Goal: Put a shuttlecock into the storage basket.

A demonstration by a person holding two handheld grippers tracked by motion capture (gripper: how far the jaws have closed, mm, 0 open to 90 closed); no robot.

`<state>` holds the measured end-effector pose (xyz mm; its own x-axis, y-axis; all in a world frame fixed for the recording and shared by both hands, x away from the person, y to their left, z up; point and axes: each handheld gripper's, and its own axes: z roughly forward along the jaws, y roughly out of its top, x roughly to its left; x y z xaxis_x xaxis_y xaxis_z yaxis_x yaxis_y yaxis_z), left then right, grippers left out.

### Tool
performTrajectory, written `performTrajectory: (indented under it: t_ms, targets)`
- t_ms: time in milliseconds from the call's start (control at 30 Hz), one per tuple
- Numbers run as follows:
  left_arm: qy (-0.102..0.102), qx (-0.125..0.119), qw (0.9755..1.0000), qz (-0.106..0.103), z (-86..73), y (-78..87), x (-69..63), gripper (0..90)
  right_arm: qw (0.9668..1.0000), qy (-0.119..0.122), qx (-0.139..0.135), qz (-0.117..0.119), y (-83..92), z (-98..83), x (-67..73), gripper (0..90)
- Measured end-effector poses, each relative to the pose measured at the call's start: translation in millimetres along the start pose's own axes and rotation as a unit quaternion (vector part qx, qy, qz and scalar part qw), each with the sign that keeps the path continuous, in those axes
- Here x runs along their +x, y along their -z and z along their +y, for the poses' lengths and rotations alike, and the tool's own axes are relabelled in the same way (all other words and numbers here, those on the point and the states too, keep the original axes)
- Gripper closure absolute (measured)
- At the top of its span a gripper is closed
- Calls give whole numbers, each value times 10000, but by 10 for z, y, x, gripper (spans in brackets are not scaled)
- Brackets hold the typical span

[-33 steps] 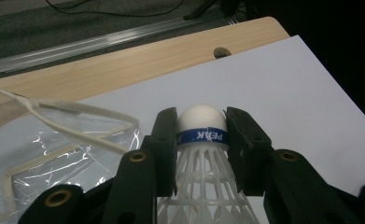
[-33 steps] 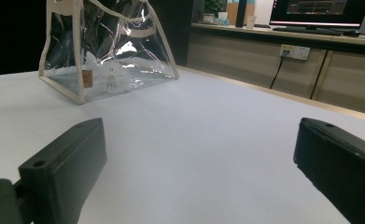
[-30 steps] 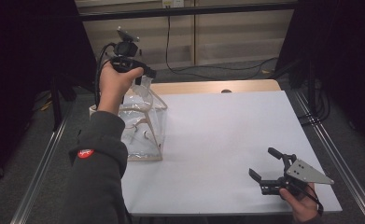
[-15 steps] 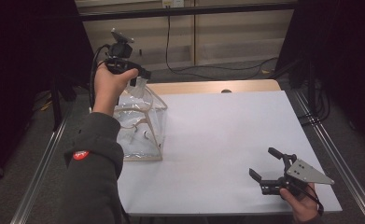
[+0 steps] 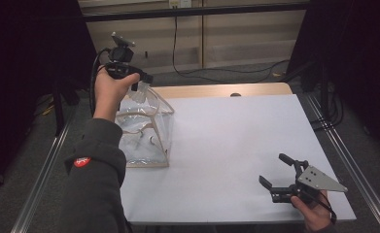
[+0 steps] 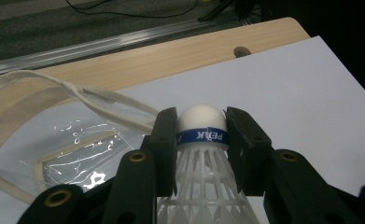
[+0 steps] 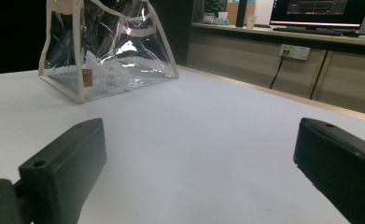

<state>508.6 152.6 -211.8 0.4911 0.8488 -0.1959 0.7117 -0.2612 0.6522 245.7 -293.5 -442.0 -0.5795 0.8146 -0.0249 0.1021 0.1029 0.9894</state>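
A white shuttlecock (image 6: 201, 140) with a blue band sits clamped by its cork head between the jaws of my left gripper (image 6: 201, 133). In the high view that left gripper (image 5: 140, 83) is raised above the far end of a clear plastic bag (image 5: 144, 131) with cream trim and straps. The shuttlecock (image 5: 138, 92) hangs under it there. Inside the clear bag (image 7: 106, 51) lies another white shuttlecock (image 7: 110, 77). My right gripper (image 5: 277, 171) rests low at the table's near right corner, jaws wide apart with nothing between them, also the right gripper (image 7: 199, 158) over bare white surface.
The white tabletop (image 5: 236, 145) spreads between the bag and the right hand. A wooden strip (image 5: 216, 90) with a hole runs along the far edge. Metal rails (image 5: 343, 155) flank the table. Cables (image 5: 216, 68) lie on the floor beyond.
My left hand has lifted slightly and drifted away from me with the shuttlecock, now higher above the bag's far end. The right gripper has stayed put.
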Motion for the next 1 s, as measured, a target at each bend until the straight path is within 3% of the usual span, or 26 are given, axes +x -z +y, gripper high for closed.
performTrajectory:
  t_ms: [433,1000]
  targets:
    - [73,-45,9998,169,-64,-19,122,656,10000,-9,19,4,0,-1,4,23]
    - [87,7,9997,238,-136,-116,161,655,10000,-9,23,7,-1,0,7,23]
